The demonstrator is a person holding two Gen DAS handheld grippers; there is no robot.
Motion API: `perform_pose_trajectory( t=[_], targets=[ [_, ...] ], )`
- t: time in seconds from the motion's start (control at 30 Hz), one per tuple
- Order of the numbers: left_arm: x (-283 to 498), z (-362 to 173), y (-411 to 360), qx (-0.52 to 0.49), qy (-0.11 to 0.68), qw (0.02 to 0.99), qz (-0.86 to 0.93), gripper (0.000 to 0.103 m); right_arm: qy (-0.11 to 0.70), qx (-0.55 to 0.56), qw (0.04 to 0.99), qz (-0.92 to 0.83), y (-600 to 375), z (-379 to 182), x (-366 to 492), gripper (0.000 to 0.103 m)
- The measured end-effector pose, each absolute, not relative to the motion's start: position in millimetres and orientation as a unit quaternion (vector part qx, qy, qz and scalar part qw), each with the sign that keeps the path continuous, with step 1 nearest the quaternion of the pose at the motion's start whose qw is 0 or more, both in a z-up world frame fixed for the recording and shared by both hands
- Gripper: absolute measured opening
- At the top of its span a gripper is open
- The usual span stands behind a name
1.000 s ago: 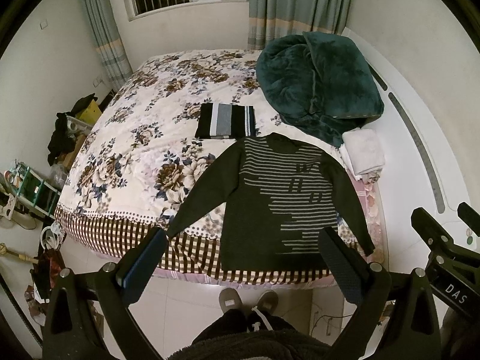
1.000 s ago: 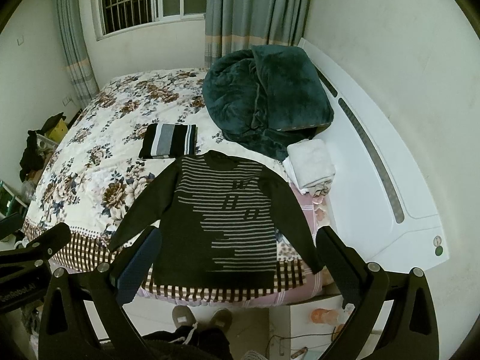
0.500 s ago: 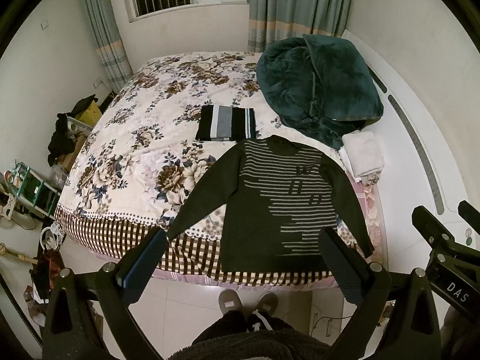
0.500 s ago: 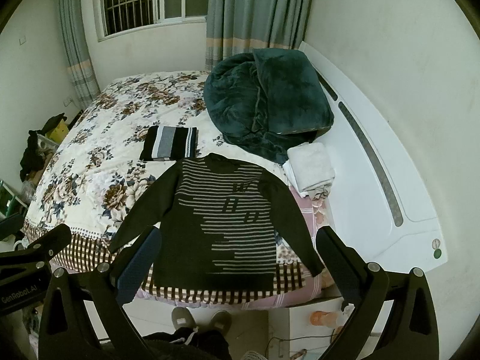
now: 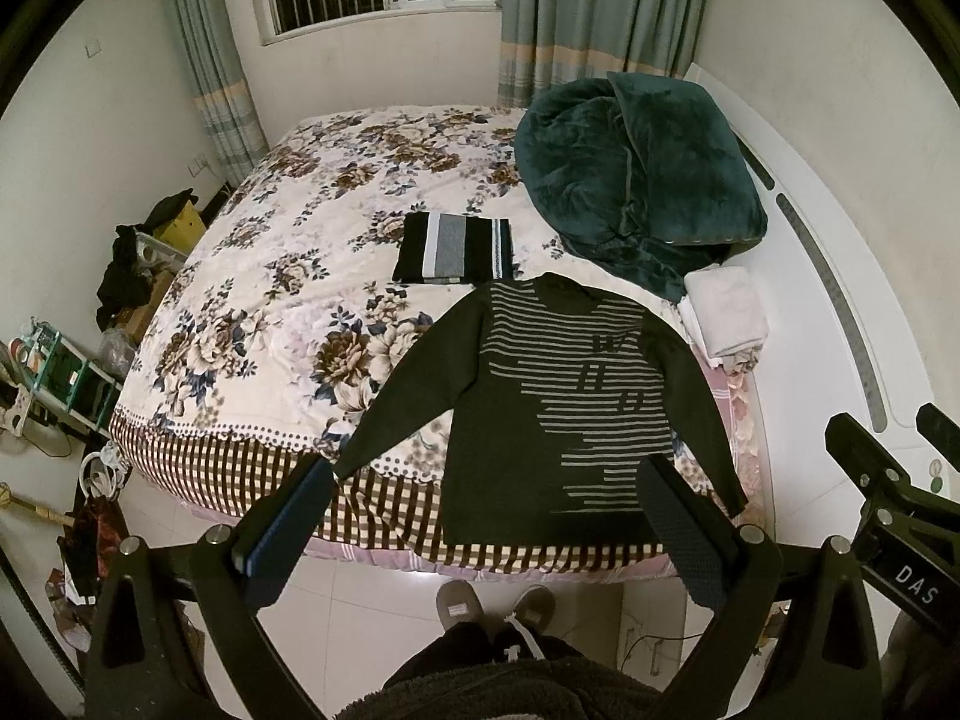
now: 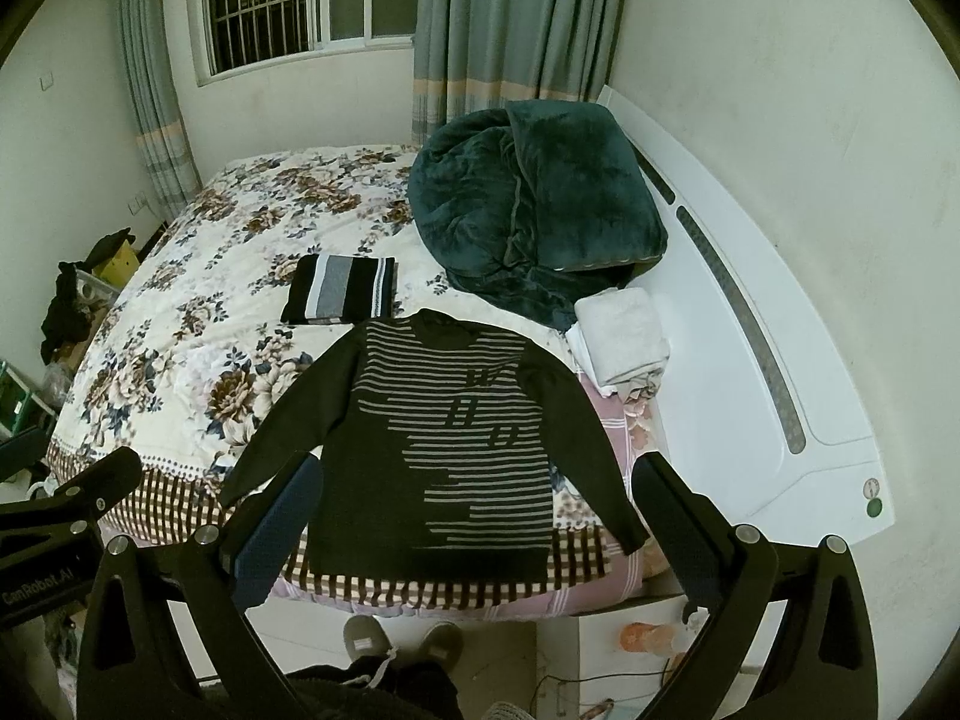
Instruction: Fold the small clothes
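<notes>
A dark sweater with pale stripes [image 5: 558, 414] lies flat, front up, sleeves spread, at the near edge of the bed; it also shows in the right wrist view [image 6: 456, 456]. A folded black-and-grey striped garment [image 5: 456, 249] lies just beyond its collar, and shows in the right wrist view too [image 6: 342, 288]. My left gripper [image 5: 486, 480] is open and empty, held above the floor before the bed's edge. My right gripper [image 6: 474, 480] is open and empty, beside it on the right.
The floral bedspread [image 5: 288, 300] covers the bed. A heaped teal blanket [image 5: 642, 180] and a folded white towel [image 5: 726, 312] lie at the right by the white headboard [image 6: 780, 360]. Clutter stands on the floor at left [image 5: 60, 372]. My feet [image 5: 492, 606] stand at the bed's edge.
Both grippers have drawn back and risen slightly, so the sweater sits a little farther off in both views. Nothing on the bed has moved.
</notes>
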State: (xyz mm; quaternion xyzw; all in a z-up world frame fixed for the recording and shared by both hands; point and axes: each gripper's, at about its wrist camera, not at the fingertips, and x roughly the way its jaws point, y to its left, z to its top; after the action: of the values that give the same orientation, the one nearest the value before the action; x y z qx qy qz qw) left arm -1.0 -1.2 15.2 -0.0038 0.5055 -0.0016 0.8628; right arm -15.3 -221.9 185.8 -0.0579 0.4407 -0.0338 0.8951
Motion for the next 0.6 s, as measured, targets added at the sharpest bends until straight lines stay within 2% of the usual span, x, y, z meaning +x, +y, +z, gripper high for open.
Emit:
perform_pose_trajectory(
  t=[0.6],
  targets=[
    [5.6,23.2,-4.4,-0.005,0.502,0.865,-0.003,0.103,0.439,-0.056,0.896,-0.035,-219.3,197.1,-12.7,0.103]
  ],
)
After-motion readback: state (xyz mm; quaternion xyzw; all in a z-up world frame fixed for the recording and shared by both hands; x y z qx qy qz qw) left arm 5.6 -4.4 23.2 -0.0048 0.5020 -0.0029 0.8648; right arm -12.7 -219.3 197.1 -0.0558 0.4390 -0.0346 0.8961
